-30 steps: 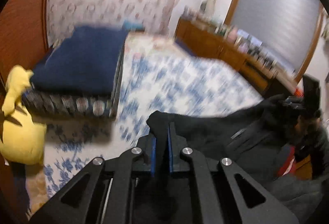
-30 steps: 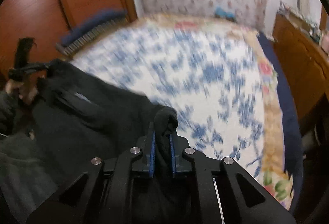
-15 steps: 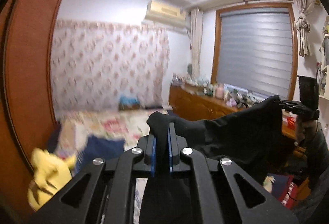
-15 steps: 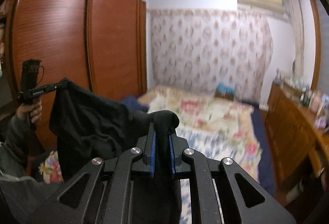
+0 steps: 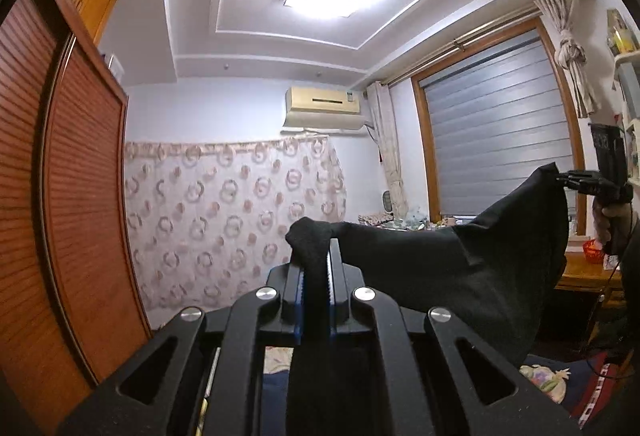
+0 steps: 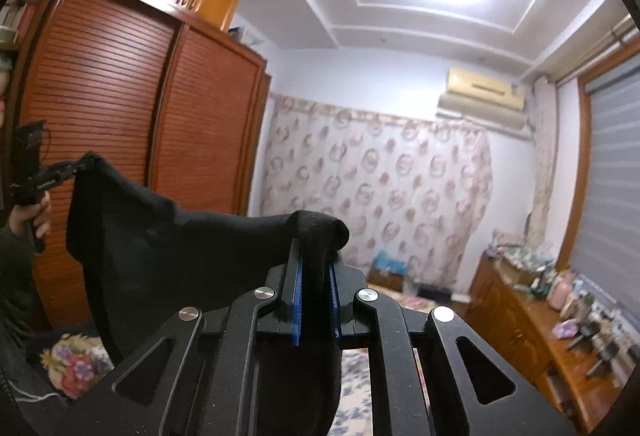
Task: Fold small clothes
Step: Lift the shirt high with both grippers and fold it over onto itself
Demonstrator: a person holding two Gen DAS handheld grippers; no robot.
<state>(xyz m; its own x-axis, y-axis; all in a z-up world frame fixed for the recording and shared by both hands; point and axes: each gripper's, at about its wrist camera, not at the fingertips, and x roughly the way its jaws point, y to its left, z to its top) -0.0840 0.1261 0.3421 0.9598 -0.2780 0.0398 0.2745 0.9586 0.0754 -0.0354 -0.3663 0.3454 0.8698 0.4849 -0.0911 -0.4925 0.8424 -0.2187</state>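
A small black garment [image 5: 460,276] hangs stretched in the air between both grippers, well above the bed. My left gripper [image 5: 316,256] is shut on one top corner of it. My right gripper [image 6: 316,256] is shut on the other top corner, and the cloth [image 6: 152,236] sags down between them. In the left wrist view the right gripper [image 5: 560,178] shows at the far right, pinching the cloth. In the right wrist view the left gripper [image 6: 86,164] shows at the far left, doing the same.
A brown louvred wardrobe [image 6: 120,136] stands on the left. A wooden dresser [image 6: 528,316] crowded with small items runs under the blinded window [image 5: 500,140]. A patterned cloth [image 5: 224,220] covers the far wall. The floral bedspread [image 6: 356,388] lies below.
Both grippers have lifted the black garment off the bed and tilted upward; the views went from the bedspread to the walls and ceiling. The cloth now hangs spread between them.
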